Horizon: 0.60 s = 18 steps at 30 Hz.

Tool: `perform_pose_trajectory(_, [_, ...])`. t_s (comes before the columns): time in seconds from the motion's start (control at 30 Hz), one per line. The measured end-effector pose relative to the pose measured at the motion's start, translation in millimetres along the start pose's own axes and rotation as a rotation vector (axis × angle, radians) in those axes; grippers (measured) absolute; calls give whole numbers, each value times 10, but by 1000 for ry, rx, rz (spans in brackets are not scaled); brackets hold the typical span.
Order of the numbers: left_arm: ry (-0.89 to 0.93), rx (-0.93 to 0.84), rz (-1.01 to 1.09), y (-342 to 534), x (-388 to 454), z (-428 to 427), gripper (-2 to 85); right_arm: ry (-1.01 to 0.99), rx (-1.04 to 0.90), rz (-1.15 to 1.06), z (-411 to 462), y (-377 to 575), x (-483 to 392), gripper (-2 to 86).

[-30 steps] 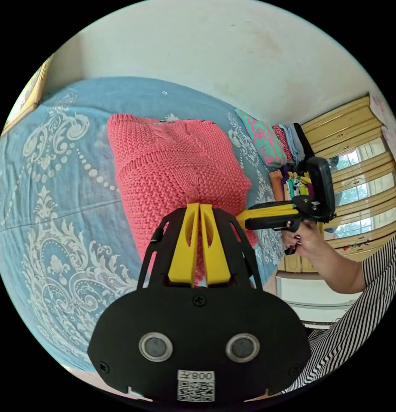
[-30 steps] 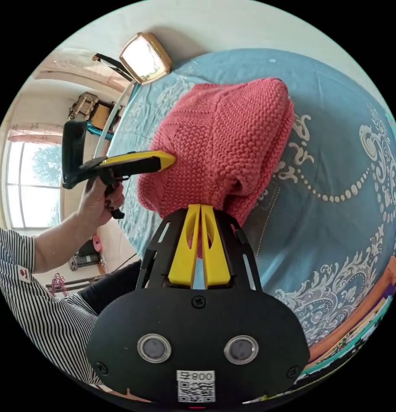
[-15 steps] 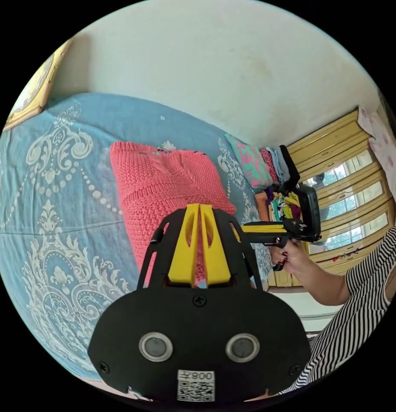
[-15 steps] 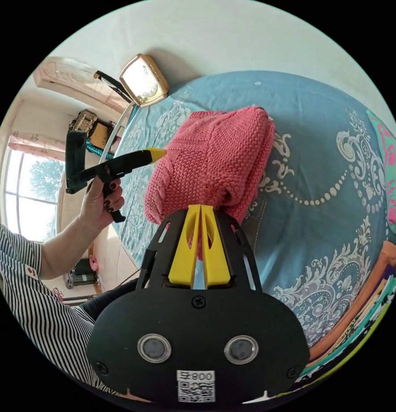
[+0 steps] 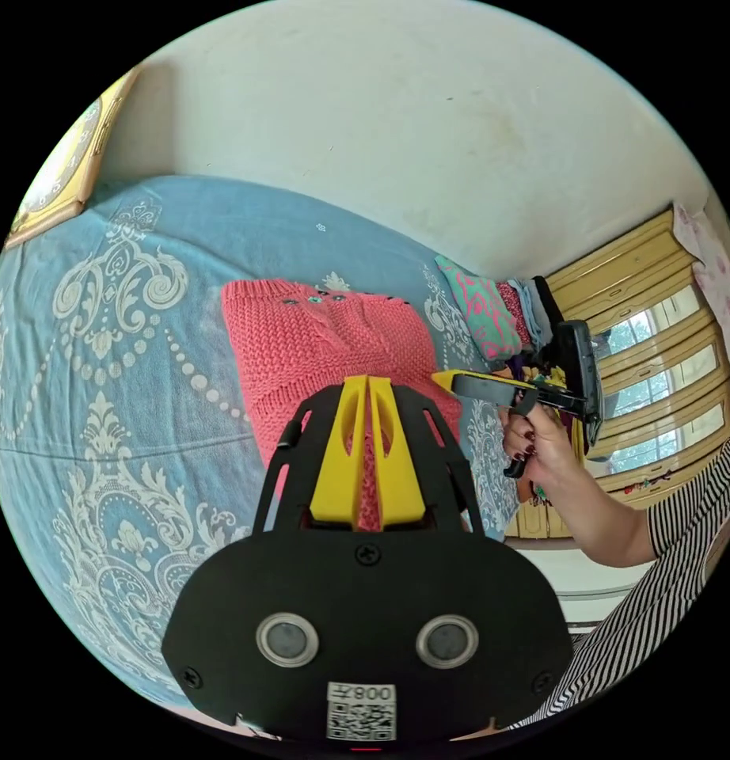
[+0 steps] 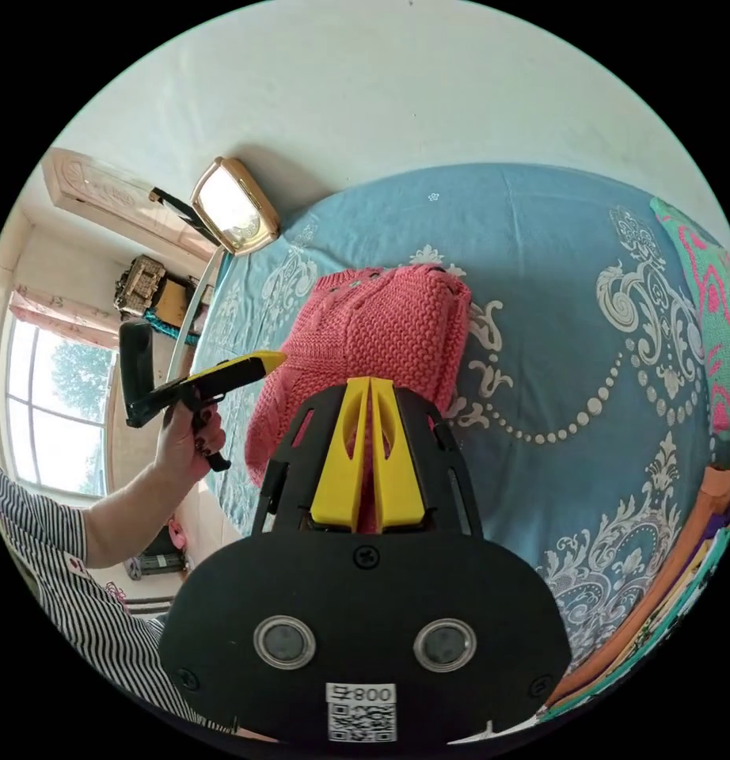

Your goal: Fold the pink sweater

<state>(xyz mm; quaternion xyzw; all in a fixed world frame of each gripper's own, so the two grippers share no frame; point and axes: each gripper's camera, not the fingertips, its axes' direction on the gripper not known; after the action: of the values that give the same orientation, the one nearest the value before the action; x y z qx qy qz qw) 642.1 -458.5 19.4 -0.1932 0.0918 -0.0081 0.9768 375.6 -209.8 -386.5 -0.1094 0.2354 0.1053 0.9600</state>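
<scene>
A folded pink knitted sweater lies on a bed with a blue, white-patterned bedspread. In the left gripper view, the left claw is clenched, its yellow jaws together above the sweater; its housing hides the sweater's near edge. The right claw, held in a hand, is closed and empty beside the sweater. A stack of folded clothes sits beyond. A label on the housing is too small to make out.
</scene>
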Motion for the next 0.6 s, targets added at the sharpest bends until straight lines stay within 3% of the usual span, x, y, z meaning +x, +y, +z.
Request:
perform_pose_trajectory(0.13, [12,-61,-30,179,-293,305,2,-97,-45,-88,170,250,-363,1])
perform_pose_trajectory(0.27, [47,-14,-49,349,-394,97,2,20,-197,-178,580,507,-569,1])
perform_pose_trajectory(0.33, [53,-18,-75,510,-469,75,3,95,-236,-178,745,582,-498,1])
perform_pose_trajectory(0.4, [73,-61,-92,653,-590,184,5,66,-246,-154,854,608,-382,1])
perform_pose_trajectory(0.6, [265,23,-184,952,-1041,43,29,31,-222,-96,945,659,-211,4])
